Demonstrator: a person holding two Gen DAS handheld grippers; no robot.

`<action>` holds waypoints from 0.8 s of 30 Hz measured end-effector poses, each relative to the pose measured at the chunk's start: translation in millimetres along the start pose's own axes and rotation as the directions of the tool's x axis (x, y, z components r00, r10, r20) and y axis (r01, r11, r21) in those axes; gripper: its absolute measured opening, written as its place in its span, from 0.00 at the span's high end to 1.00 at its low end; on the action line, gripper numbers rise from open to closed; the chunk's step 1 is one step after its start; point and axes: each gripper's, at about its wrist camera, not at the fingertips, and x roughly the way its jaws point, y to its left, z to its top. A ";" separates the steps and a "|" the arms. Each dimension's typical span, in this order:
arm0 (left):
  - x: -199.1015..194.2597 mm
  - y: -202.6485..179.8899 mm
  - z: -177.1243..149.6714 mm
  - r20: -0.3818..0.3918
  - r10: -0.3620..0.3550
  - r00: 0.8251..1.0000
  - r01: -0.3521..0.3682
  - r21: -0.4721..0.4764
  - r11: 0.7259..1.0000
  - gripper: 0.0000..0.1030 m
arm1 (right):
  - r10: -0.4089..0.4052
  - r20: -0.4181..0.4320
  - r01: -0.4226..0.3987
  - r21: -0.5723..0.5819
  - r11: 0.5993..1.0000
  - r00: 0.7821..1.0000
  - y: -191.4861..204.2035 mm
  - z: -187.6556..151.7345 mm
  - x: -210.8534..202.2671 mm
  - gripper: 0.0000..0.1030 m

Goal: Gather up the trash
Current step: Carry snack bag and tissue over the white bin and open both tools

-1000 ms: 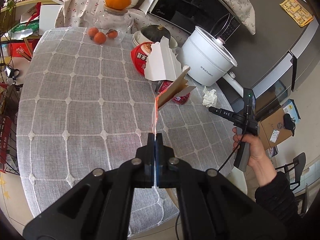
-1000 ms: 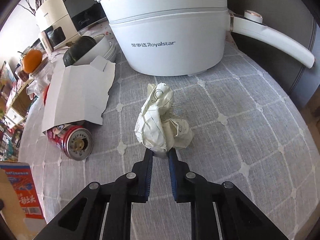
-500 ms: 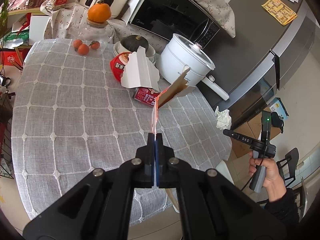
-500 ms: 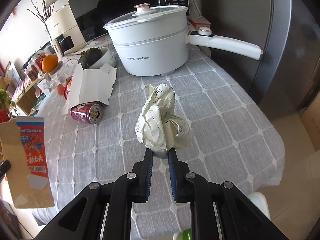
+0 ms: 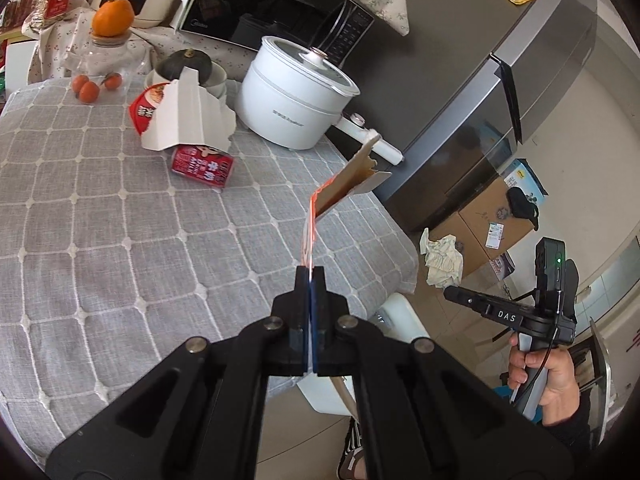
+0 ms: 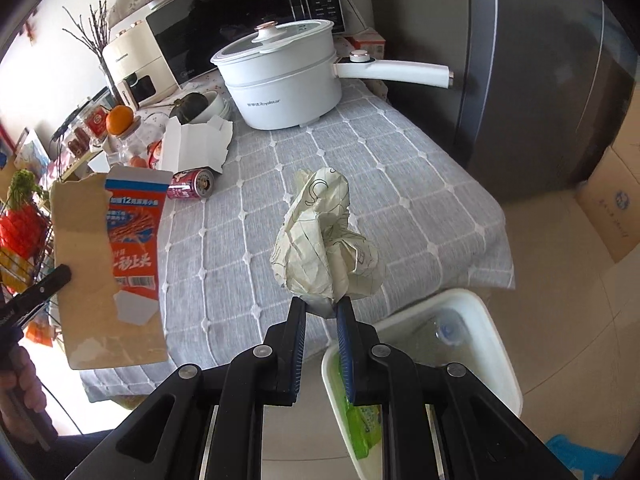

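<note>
My left gripper [image 5: 310,270] is shut on a torn flat cardboard box piece [image 5: 338,192], seen edge-on; its red and blue printed face shows in the right wrist view [image 6: 116,264]. My right gripper [image 6: 321,306] is shut on a crumpled ball of white paper [image 6: 326,240], also seen in the left wrist view [image 5: 442,258]. Both are held off the table's front edge, above a white trash bin [image 6: 492,320] that holds green wrapping and a plastic bottle. A red can [image 5: 202,166] lies on its side on the table under a folded white paper sheet [image 5: 188,120].
The table has a grey checked cloth [image 5: 120,240]. A white electric pot [image 5: 298,100] with a long handle stands at the back, beside a bowl with a dark squash [image 5: 184,66], a microwave [image 5: 276,4] and small oranges [image 5: 90,88]. A grey fridge [image 6: 540,80] and cardboard boxes [image 5: 492,220] stand right.
Both grippers have pulled back from the table with their loads. The crumpled paper was lifted off the cloth and now hangs past the table edge over the bin.
</note>
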 end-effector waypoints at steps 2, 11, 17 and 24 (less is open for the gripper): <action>11.4 -12.6 -6.3 -0.018 -0.017 1.000 0.017 0.010 1.000 0.99 | -0.012 0.005 0.012 0.009 1.000 1.000 -9.4 -10.5 -3.3 0.84; 70.3 -70.4 -40.2 -0.144 -0.058 0.988 0.074 0.114 0.991 0.99 | -0.071 -0.047 0.075 0.081 0.994 0.996 -59.9 -40.6 -6.8 0.84; 106.3 -103.7 -54.8 -0.211 -0.103 0.972 0.136 0.150 0.979 0.99 | -0.091 -0.092 0.102 0.132 0.986 0.992 -98.0 -59.5 -6.6 0.84; 155.1 -133.8 -85.5 -0.319 -0.107 0.942 0.173 0.187 0.967 0.99 | -0.125 -0.126 0.149 0.197 0.969 0.984 -140.0 -81.1 -11.6 0.84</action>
